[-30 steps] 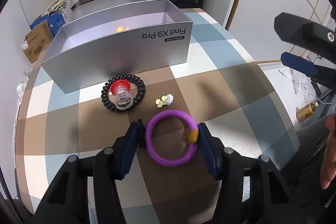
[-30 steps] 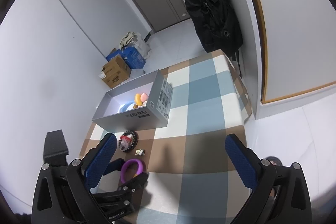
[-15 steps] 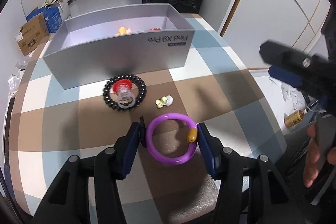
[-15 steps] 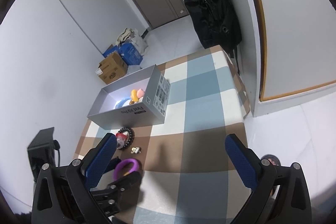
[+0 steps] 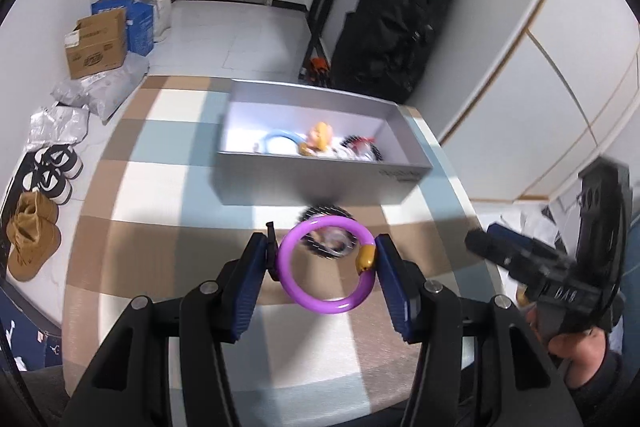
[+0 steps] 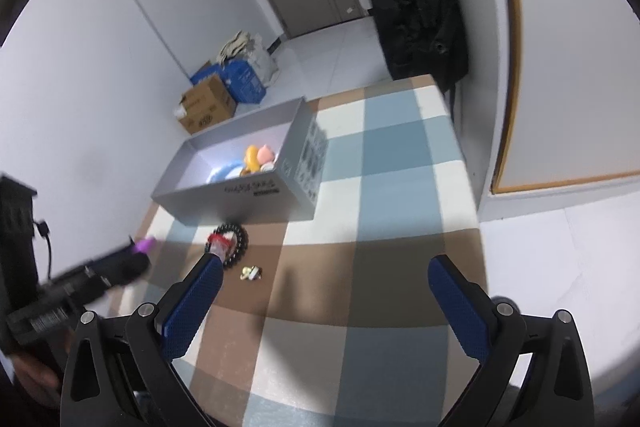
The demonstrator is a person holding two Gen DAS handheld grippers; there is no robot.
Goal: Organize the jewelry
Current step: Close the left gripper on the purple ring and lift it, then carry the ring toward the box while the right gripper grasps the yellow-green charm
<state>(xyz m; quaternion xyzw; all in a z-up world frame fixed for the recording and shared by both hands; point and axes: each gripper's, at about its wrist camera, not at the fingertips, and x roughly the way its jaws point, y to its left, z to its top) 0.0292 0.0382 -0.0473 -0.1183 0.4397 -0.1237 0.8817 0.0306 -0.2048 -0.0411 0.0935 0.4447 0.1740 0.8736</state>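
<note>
- The left gripper (image 5: 323, 267) has its 2 blue pads closed on a purple ring (image 5: 326, 267), pressing its left and right sides; the ring carries an orange-brown bead on its right side and hangs above the checked bench (image 5: 160, 163), in front of the grey box (image 5: 320, 183).
- The right gripper (image 6: 324, 301) stands wide apart with nothing between its fingers, above the brown and blue squares of the bench.
- In the right wrist view, a black beaded bracelet (image 6: 236, 247) lies just in front of the box, with a red-and-clear piece (image 6: 219, 243) resting on it; a small yellowish trinket (image 6: 251, 272) sits near it, apart.
- Inside the box lie a pale blue ring (image 6: 222, 173), an orange piece (image 6: 252, 157) and a pink piece (image 6: 267, 155), crowded toward 1 end.
- In the left wrist view the bracelet shows only blurred through the held ring, and the box wall cuts off the lower parts of its contents.
- On the floor beyond the bench are cardboard cartons (image 5: 98, 45), bags and shoes (image 5: 52, 171); a black coat (image 5: 396, 27) hangs by the wall.
- The left gripper appears motion-blurred at the left edge of the right wrist view, only a sliver of purple showing.
</note>
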